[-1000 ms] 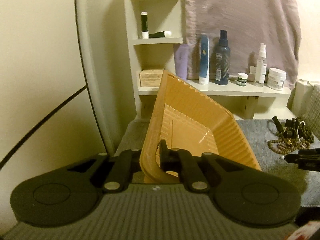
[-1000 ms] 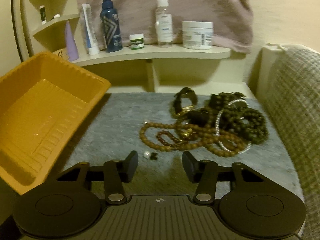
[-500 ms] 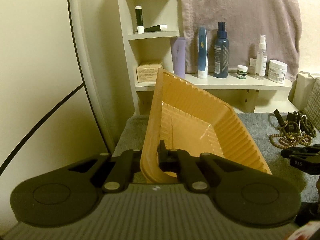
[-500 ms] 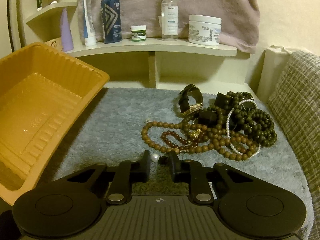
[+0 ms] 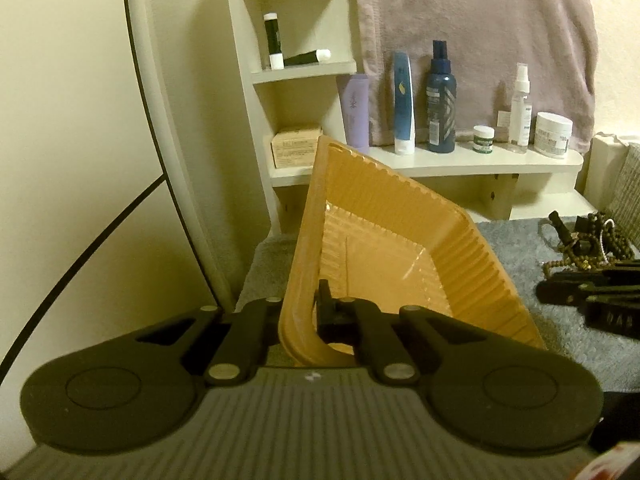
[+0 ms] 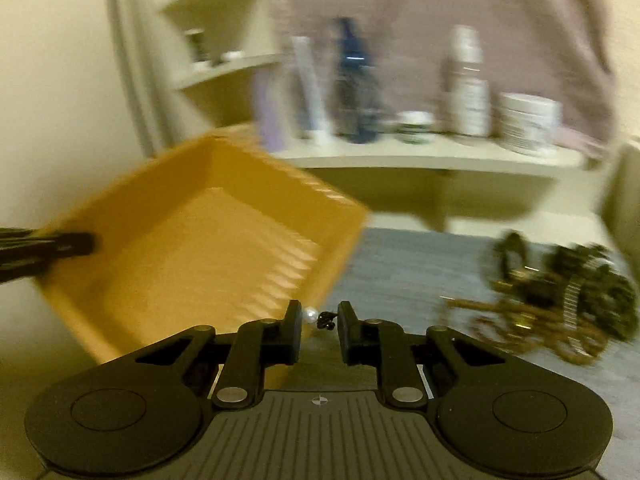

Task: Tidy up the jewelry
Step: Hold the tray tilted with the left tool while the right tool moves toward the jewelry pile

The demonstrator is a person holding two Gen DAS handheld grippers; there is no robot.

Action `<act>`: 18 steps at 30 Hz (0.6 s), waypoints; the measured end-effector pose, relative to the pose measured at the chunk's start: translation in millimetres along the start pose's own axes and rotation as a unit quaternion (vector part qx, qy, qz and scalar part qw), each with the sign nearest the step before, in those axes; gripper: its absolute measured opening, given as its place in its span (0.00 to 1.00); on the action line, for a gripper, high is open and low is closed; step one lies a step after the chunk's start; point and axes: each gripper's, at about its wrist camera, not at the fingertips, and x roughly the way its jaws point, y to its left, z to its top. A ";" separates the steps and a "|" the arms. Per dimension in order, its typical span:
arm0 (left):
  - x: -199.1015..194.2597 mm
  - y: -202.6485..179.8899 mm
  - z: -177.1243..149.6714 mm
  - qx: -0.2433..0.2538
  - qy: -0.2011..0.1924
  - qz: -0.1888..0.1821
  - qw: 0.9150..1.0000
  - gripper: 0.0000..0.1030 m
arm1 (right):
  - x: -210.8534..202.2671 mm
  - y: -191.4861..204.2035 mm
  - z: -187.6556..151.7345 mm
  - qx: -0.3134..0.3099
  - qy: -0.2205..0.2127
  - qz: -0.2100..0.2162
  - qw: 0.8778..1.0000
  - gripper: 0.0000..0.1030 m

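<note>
My left gripper (image 5: 301,312) is shut on the near rim of an orange plastic tray (image 5: 384,248) and holds it tilted up off the grey mat. The tray also shows in the right wrist view (image 6: 208,248). My right gripper (image 6: 319,320) is closed on a small pearl earring (image 6: 310,314) with a dark piece beside it, lifted near the tray's right corner. A tangled pile of bead necklaces, bracelets and a watch (image 6: 560,300) lies on the mat to the right; it also shows in the left wrist view (image 5: 584,240).
A white shelf (image 5: 460,160) at the back holds bottles, tubes and jars under a hanging towel. A grey mat (image 5: 560,340) covers the surface. A mirror edge (image 5: 168,152) stands at the left. A woven cushion (image 5: 628,188) is at the right.
My right gripper closed on the small pearl earring, lifted it off the mat and swung left toward the tray. The left gripper kept holding the tilted tray.
</note>
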 end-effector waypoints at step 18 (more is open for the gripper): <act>3.3 -1.3 -3.1 0.010 -0.007 -0.005 1.000 0.04 | -6.8 -4.2 -13.1 0.043 -0.013 -0.017 0.999 0.50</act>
